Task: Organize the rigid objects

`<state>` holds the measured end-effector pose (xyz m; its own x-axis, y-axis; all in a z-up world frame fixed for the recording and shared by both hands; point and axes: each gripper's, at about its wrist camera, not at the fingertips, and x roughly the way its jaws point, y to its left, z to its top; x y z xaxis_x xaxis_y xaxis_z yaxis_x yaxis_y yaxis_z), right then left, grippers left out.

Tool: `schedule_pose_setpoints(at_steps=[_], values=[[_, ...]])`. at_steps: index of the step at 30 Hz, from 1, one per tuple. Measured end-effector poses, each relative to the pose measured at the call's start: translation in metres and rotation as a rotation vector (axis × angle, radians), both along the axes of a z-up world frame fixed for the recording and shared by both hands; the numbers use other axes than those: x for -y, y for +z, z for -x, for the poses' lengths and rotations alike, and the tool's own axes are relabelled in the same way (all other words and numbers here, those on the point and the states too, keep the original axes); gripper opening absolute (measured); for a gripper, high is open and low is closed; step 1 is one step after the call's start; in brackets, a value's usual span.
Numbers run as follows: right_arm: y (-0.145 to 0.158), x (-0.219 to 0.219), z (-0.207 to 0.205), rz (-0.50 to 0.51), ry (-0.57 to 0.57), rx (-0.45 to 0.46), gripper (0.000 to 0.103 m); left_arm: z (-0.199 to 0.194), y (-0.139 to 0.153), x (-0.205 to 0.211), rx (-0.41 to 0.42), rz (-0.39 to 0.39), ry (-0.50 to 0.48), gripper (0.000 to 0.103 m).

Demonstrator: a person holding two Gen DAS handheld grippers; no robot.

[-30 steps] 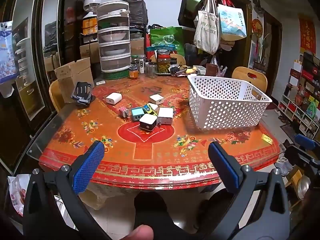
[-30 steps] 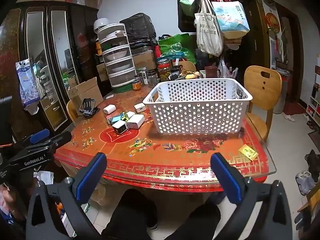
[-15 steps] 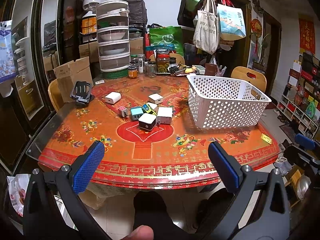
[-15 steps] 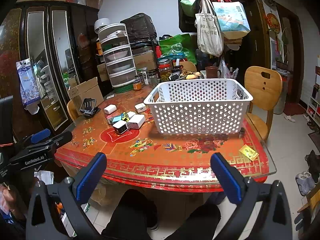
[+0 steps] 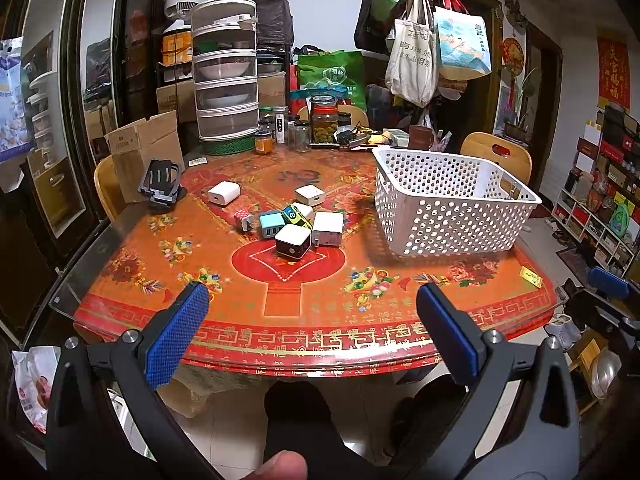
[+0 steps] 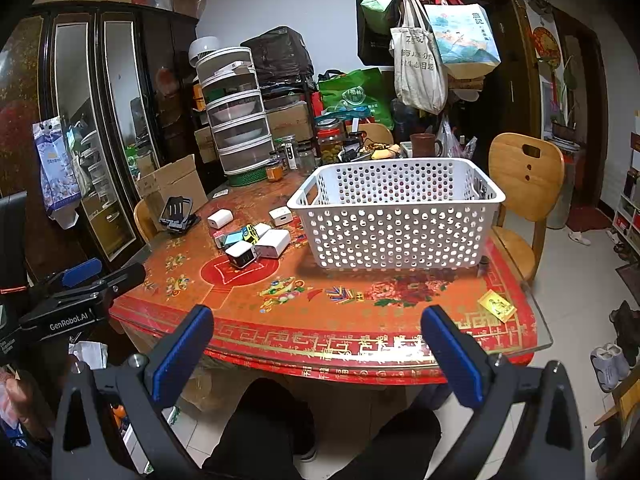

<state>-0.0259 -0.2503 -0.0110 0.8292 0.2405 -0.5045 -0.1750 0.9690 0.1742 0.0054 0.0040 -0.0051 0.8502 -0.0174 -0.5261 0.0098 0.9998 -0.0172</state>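
Observation:
Several small charger cubes lie in a cluster point(image 5: 294, 224) mid-table, with one white charger point(image 5: 224, 193) apart at the left and another point(image 5: 310, 195) behind; the cluster also shows in the right wrist view point(image 6: 252, 242). A white perforated basket point(image 5: 452, 204) point(image 6: 396, 212) stands on the table's right half and looks empty. My left gripper point(image 5: 312, 328) is open and empty, held before the table's front edge. My right gripper point(image 6: 318, 344) is open and empty, in front of the basket, also off the table.
The red patterned table point(image 5: 304, 300) carries a black phone stand point(image 5: 160, 184) at the left, jars and a stacked food cover point(image 5: 226, 76) at the back, and a yellow card point(image 6: 496, 306) at the front right. Wooden chairs point(image 6: 524, 184) stand around.
Both grippers stay open. The left view has drifted slightly forward and up; the right view is almost unchanged.

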Motion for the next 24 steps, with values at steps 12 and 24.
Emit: schedule_pose_setpoints(at_steps=[12, 24], values=[[0.0004, -0.0007, 0.0005, 0.001, -0.002, 0.000, 0.103, 0.0001, -0.0003, 0.0000, 0.001, 0.000, 0.000, 0.102], [0.0003, -0.0003, 0.0006, -0.002, -0.003, 0.001, 0.103, -0.0020, -0.0012, -0.0005, 0.007, -0.002, 0.022, 0.102]])
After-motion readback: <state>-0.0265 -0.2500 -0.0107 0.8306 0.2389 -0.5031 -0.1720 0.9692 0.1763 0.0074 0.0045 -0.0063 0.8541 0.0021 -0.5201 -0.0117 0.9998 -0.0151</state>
